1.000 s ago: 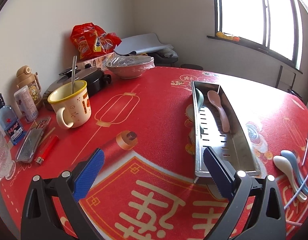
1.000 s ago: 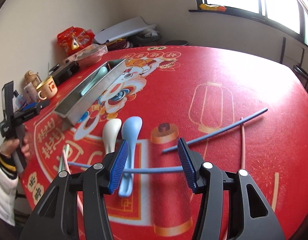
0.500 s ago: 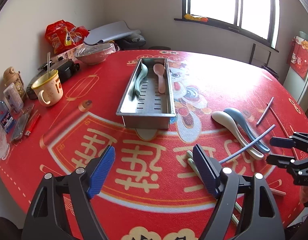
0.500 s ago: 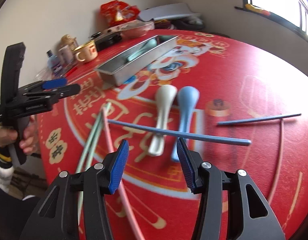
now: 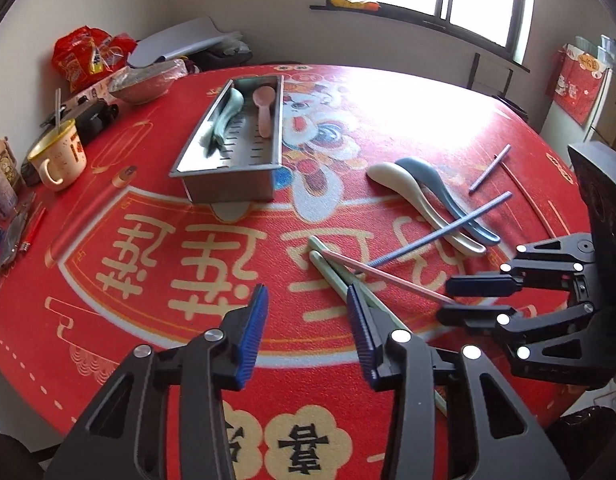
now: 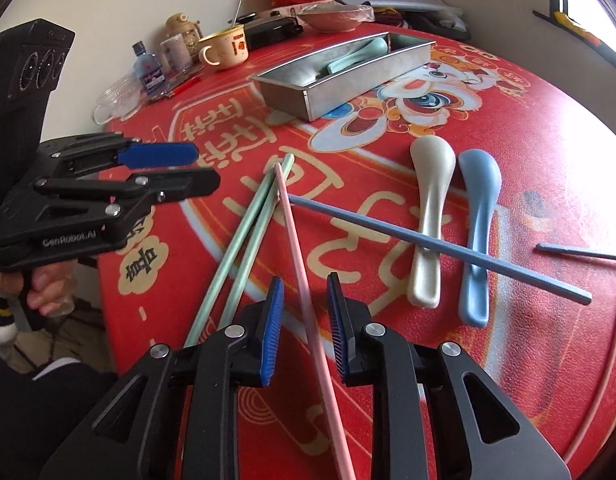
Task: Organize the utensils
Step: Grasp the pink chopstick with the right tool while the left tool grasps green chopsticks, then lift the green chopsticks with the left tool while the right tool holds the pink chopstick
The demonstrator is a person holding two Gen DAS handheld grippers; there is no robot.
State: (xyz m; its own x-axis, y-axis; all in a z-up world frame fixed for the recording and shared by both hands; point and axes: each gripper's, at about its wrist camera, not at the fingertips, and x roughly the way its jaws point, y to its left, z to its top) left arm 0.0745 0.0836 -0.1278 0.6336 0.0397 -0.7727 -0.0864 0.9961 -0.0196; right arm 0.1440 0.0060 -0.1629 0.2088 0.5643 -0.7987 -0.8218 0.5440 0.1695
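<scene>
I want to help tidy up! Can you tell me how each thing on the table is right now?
Metal tray: holds a green spoon and a pink spoon.
White spoon: loose on table.
Blue spoon: loose beside it.
Blue chopstick: lying across both loose spoons.
Green chopsticks: on table.
Pink chopstick: between right gripper pads, jaws closing.
Left gripper: closing, nothing between pads.

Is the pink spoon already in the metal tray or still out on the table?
In. The pink spoon lies inside the metal tray, on its slotted floor beside a green spoon.
</scene>
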